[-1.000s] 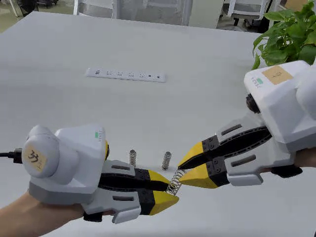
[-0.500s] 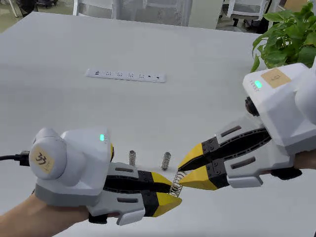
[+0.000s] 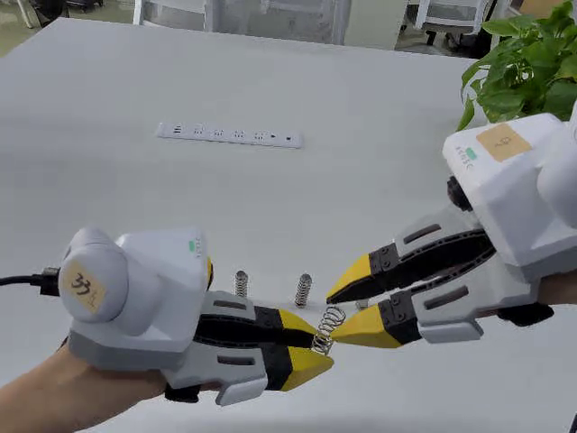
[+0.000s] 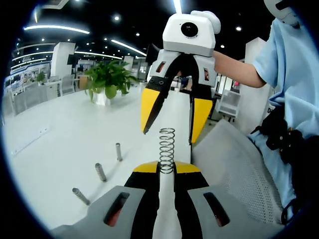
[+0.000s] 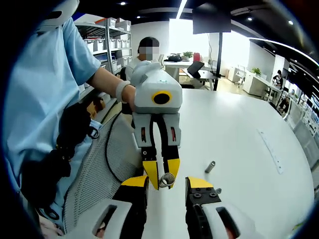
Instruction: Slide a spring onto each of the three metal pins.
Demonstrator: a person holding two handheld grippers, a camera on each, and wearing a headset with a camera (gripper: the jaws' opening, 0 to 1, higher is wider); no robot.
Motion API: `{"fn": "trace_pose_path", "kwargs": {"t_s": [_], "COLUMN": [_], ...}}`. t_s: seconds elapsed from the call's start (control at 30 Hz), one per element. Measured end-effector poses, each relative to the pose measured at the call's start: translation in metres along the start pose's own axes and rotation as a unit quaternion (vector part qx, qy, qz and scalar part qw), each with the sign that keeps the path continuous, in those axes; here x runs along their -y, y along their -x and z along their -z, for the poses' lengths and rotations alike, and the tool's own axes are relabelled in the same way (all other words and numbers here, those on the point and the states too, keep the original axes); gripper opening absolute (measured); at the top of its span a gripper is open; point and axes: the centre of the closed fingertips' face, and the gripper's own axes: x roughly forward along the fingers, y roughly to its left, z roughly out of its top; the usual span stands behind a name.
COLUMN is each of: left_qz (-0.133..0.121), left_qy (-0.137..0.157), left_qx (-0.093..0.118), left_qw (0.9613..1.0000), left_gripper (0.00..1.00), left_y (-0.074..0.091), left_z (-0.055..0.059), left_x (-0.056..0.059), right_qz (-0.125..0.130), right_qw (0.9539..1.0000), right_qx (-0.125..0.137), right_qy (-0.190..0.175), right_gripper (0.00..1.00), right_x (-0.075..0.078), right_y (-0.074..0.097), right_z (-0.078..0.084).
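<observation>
A small steel spring (image 3: 324, 330) sticks out of my left gripper (image 3: 309, 347), whose yellow-tipped jaws are shut on its lower end. In the left gripper view the spring (image 4: 167, 148) stands upright, and its top lies between the spread jaws of my right gripper (image 4: 168, 133). My right gripper (image 3: 332, 317) comes in from the right, open, with one tip on each side of the spring. Behind them two pins (image 3: 241, 284) (image 3: 304, 290) stand on the table and look wrapped in springs. A smoother pin (image 4: 118, 151) stands beside them.
A white power strip (image 3: 229, 136) lies across the middle of the grey table (image 3: 379, 171). A potted plant (image 3: 523, 63) stands at the far right corner. A black cable (image 3: 20, 281) trails off the left gripper. Another person (image 5: 145, 50) sits in the background.
My right gripper's jaws have spread a little wider around the spring. The left gripper has crept slightly up and to the right, still holding the spring.
</observation>
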Motion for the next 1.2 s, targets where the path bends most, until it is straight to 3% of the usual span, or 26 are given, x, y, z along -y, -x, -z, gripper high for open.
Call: {"fn": "trace_pose_path", "kwargs": {"t_s": [0.17, 0.37, 0.6, 1.2], "left_qz": [-0.024, -0.049, -0.054, -0.048], "left_qy": [-0.057, -0.095, -0.107, -0.097], "left_qx": [-0.061, -0.096, -0.104, -0.089], "left_qw": [0.9962, 0.9897, 0.9874, 0.9901], "left_gripper": [0.06, 0.06, 0.06, 0.06], "left_y": [-0.005, -0.012, -0.016, -0.018], "left_z": [0.013, 0.018, 0.018, 0.012], "left_x": [-0.007, -0.011, -0.012, -0.01], "right_qz": [0.008, -0.006, -0.017, -0.037], "right_qw": [0.9984, 0.9964, 0.9926, 0.9926], "right_qx": [-0.045, -0.069, -0.106, -0.11], "right_qy": [0.034, 0.049, 0.057, 0.037], "right_gripper": [0.27, 0.23, 0.19, 0.08], "right_x": [0.003, 0.002, 0.006, 0.005], "right_y": [-0.006, -0.013, -0.019, -0.024], "right_z": [0.011, 0.016, 0.033, 0.04]}}
